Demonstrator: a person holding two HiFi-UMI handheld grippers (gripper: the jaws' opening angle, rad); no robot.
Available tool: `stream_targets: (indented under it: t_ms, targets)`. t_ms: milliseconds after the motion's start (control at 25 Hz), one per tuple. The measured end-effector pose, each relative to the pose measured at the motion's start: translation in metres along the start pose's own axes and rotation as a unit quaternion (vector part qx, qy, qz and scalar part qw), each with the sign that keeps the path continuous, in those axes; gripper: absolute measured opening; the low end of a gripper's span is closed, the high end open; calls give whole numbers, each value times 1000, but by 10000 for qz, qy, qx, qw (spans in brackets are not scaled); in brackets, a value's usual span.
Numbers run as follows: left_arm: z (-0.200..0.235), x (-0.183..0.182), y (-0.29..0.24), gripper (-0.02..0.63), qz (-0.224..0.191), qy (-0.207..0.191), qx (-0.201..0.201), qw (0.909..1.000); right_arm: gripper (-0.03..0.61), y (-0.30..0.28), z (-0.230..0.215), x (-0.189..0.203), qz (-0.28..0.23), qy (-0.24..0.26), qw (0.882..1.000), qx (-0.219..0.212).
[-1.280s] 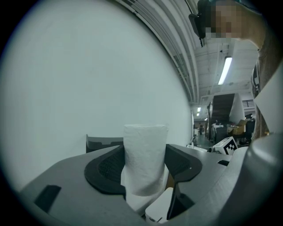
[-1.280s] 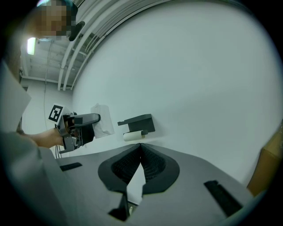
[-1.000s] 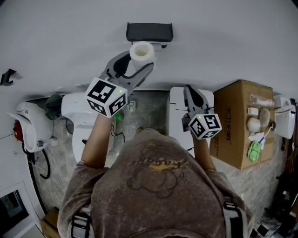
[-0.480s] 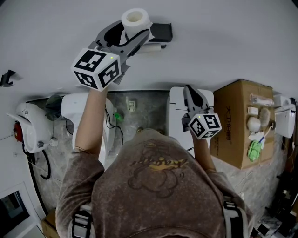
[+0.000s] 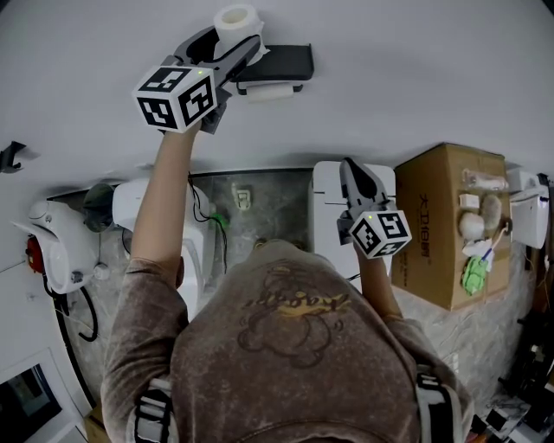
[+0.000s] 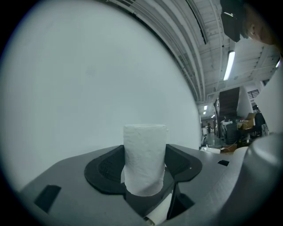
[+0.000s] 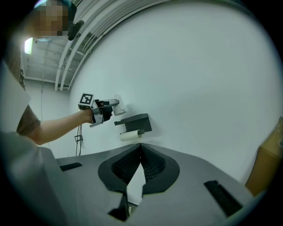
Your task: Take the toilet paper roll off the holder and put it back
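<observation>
Left arm stretched far, right arm tucked near
Left gripper (image 5: pixel 234 33) grips the toilet paper roll (image 5: pixel 238 16); right gripper (image 5: pixel 351 167), jaws together.

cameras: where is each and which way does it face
Head view: on the head, looking down; back, both arms, left gripper shut on roll by holder, right gripper.
Left gripper view: on left gripper, facing the wall; its jaws clamp the roll.
Right gripper view: on right gripper, facing the wall; shut jaws, left forearm.
Shared: head and right gripper views show holder, left gripper.
</observation>
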State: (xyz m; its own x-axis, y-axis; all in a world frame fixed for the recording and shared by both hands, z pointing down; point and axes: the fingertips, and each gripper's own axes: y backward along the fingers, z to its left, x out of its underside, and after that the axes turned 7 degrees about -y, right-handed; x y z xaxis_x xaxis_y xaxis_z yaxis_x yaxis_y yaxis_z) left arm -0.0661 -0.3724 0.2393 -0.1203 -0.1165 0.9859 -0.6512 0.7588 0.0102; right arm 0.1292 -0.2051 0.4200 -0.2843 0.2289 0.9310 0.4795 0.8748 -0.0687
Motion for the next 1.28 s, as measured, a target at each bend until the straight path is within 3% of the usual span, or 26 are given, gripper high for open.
stream_targets:
  t_ms: [480,920,1280]
  targets:
    - [8,47,-12,295,203,76,-148,9997,-2,-4,-7,1,35,-22,9999,102]
    - [3,45,-11,299,273,-111,-117,9995,-2,-6,-7,2,51,-32,9999,122]
    - [7,10,19,299,-41,-110,-294,9995,-2,-12,-1,5,81,-42,10000,-2]
